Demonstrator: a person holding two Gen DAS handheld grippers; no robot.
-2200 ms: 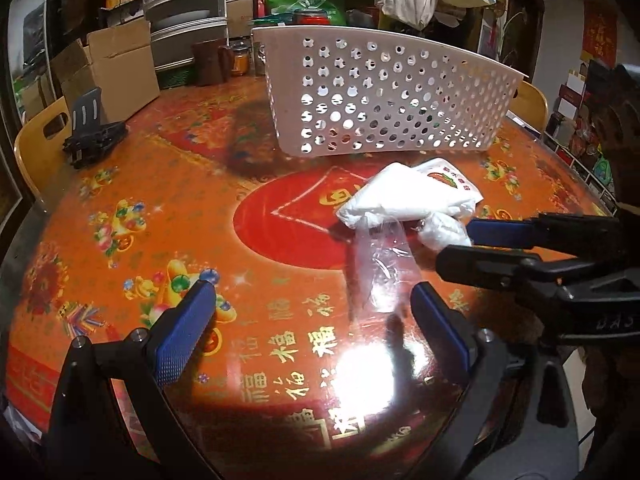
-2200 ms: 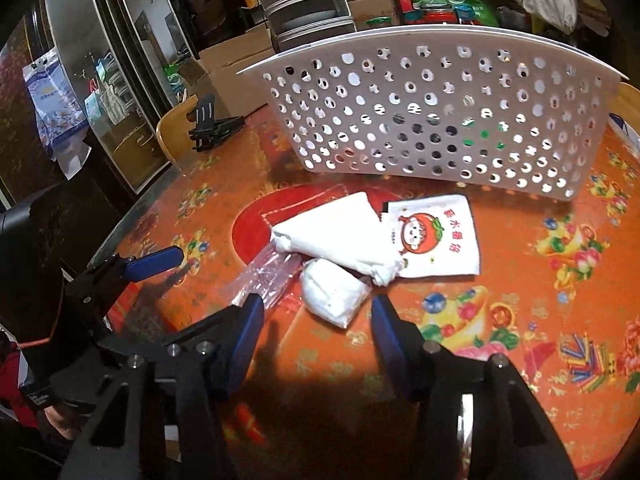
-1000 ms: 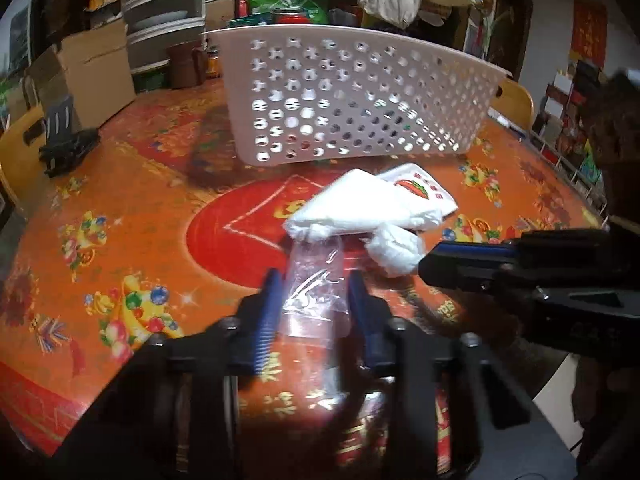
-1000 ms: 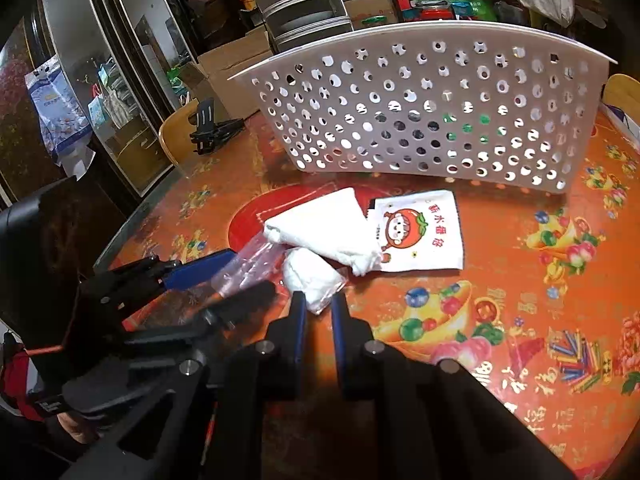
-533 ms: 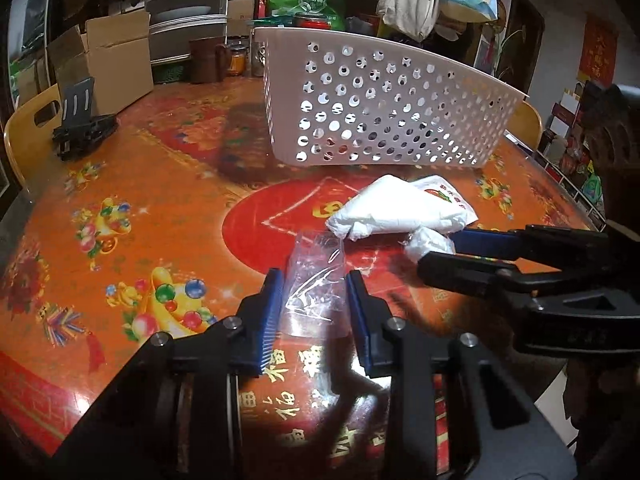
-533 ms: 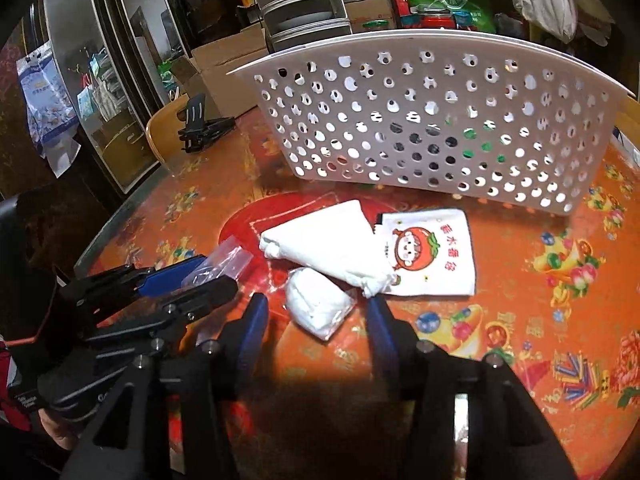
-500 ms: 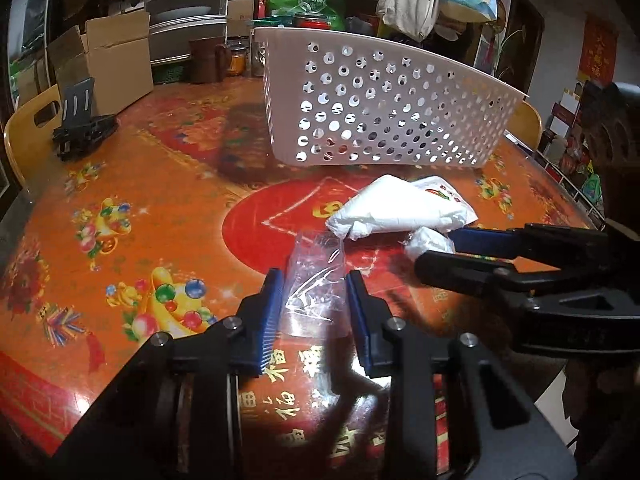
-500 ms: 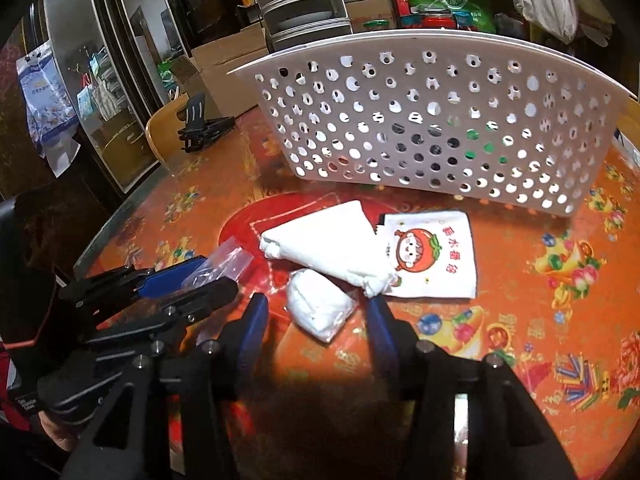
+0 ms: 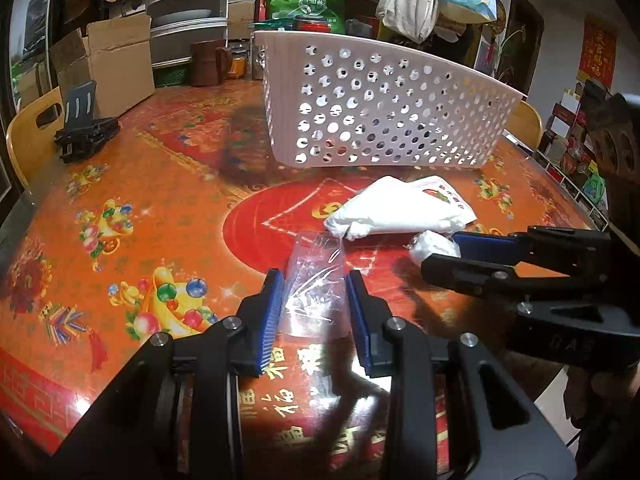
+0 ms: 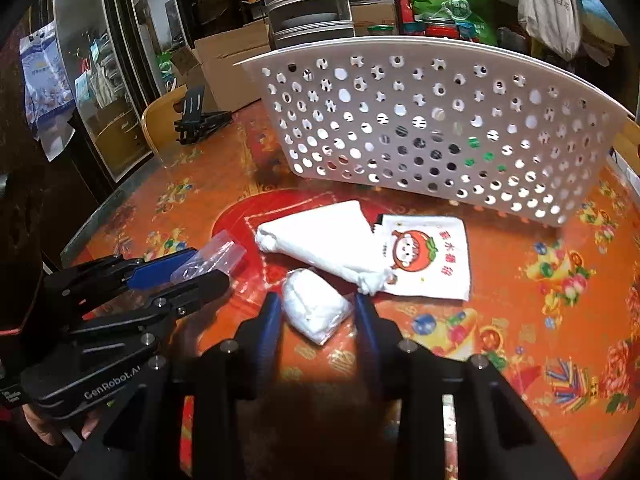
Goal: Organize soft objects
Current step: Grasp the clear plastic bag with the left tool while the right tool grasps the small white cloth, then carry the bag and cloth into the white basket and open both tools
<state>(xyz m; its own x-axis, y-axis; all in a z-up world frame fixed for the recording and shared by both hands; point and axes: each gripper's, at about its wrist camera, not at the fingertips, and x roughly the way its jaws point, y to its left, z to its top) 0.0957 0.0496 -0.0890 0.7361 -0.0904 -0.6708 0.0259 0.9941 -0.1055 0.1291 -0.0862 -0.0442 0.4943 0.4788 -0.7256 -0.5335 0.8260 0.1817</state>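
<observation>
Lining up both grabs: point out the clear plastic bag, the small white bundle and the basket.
clear plastic bag [image 9: 316,280], left wrist view, crinkled middle.
small white bundle [image 10: 314,308], right wrist view, its top.
basket [image 10: 420,120], right wrist view, perforated front wall.

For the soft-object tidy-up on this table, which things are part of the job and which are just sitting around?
Part of the job:
clear plastic bag in the left gripper
small white bundle between the right gripper fingers
folded white cloth
printed pouch
white perforated basket

Lying about:
black folding stand
cardboard box
brown jug
</observation>
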